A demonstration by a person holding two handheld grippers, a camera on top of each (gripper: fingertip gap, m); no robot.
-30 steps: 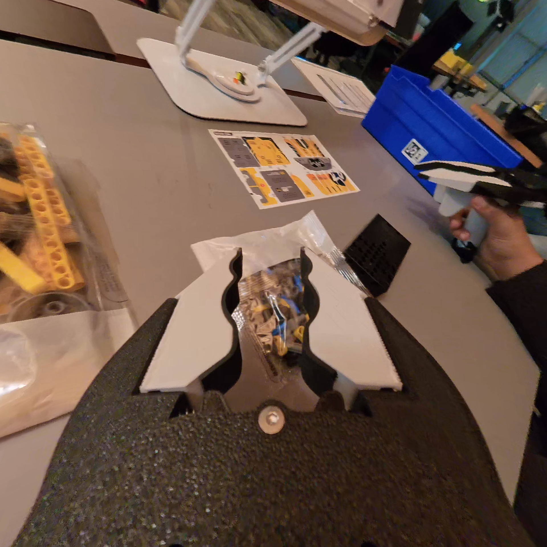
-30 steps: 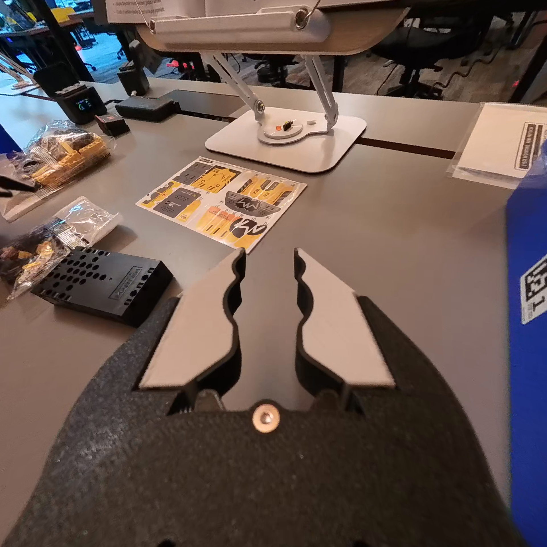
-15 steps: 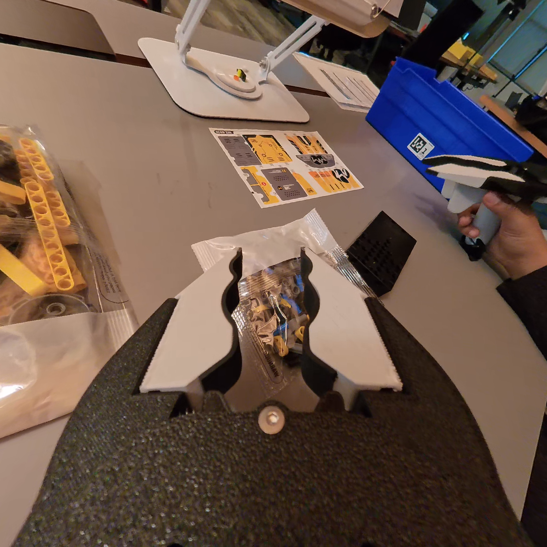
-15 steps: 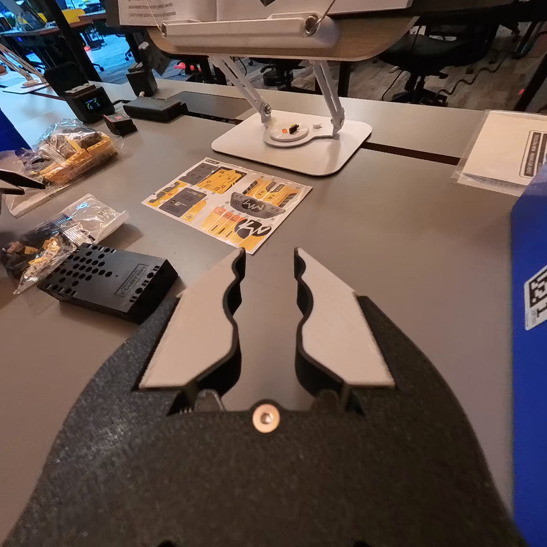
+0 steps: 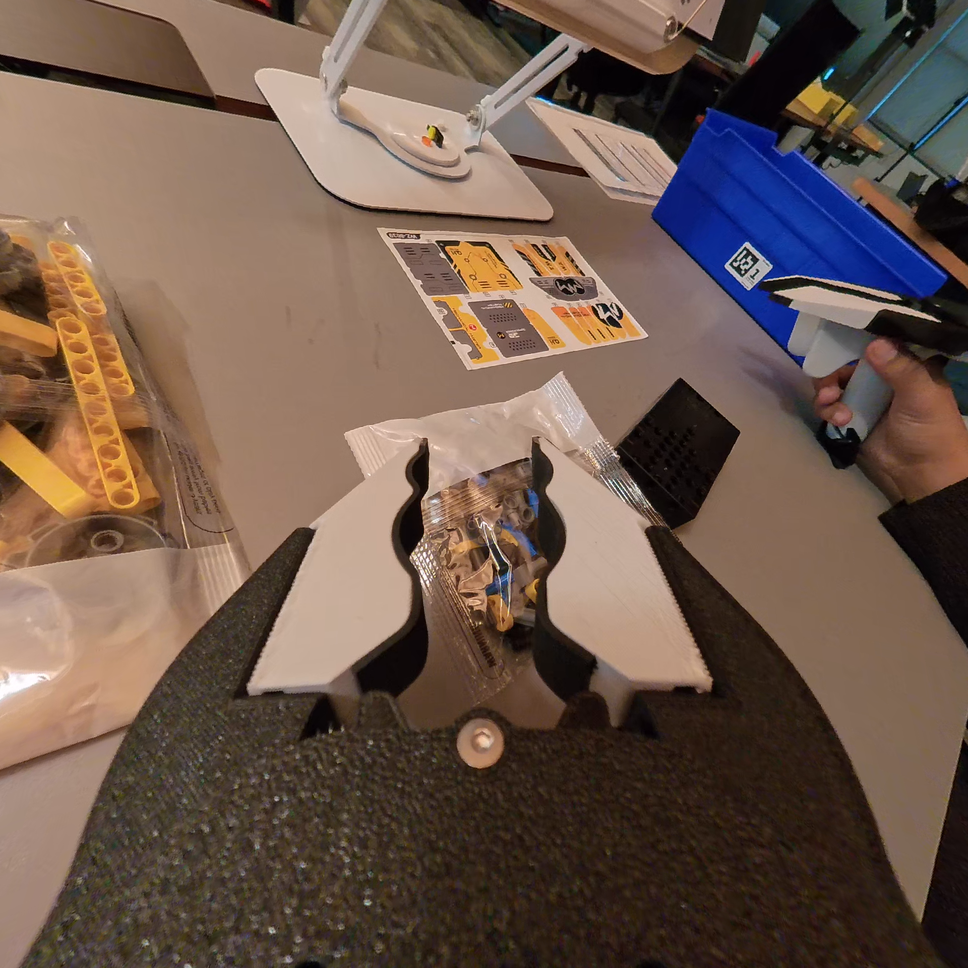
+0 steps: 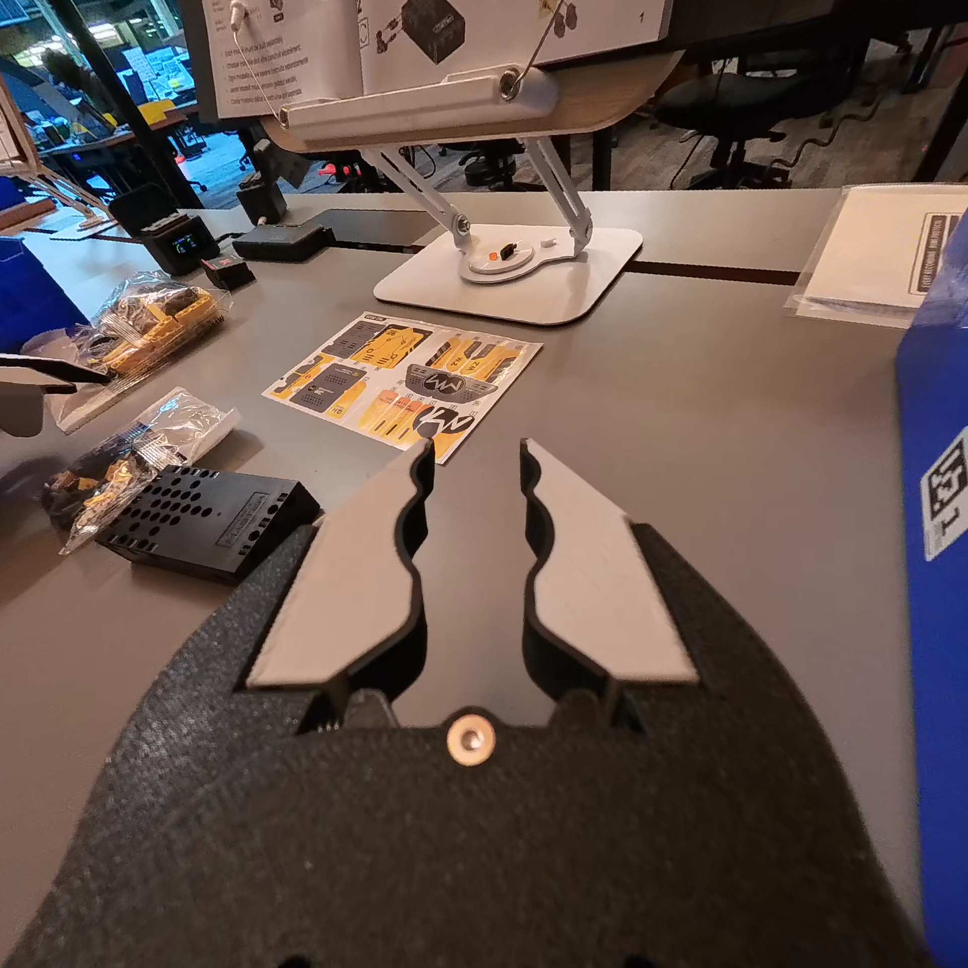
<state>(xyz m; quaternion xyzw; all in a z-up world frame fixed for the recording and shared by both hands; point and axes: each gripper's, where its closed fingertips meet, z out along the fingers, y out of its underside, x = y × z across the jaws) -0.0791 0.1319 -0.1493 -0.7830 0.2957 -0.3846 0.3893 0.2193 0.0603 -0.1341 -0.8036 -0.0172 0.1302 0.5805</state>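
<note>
My left gripper [image 5: 477, 445] is open and hangs just over a small clear bag of little grey, blue and yellow parts [image 5: 487, 555], with one finger on each side of it. The bag lies on the grey table [image 5: 262, 293]. A black perforated box [image 5: 675, 466] sits right of the bag. My right gripper [image 6: 476, 444] is open and empty above bare table. Its tips are near the corner of a yellow and grey sticker sheet [image 6: 403, 382], and the black box [image 6: 209, 513] and small bag [image 6: 131, 455] lie to its left. A hand holds the right gripper [image 5: 772, 292] in the left wrist view.
A large bag of yellow beams [image 5: 68, 393] lies at the left. A white stand base [image 5: 398, 152] carrying an open booklet stands behind the sticker sheet [image 5: 513, 293]. A blue bin [image 6: 937, 576] is close on the right. A sleeved paper [image 6: 880, 251] and black devices [image 6: 178, 241] lie at the back. About 30 cm separates my left fingertips from my right.
My left gripper has slid a little forward over the small bag, so more of the bag shows between its fingers. My right gripper has tilted up slightly. Both stay open.
</note>
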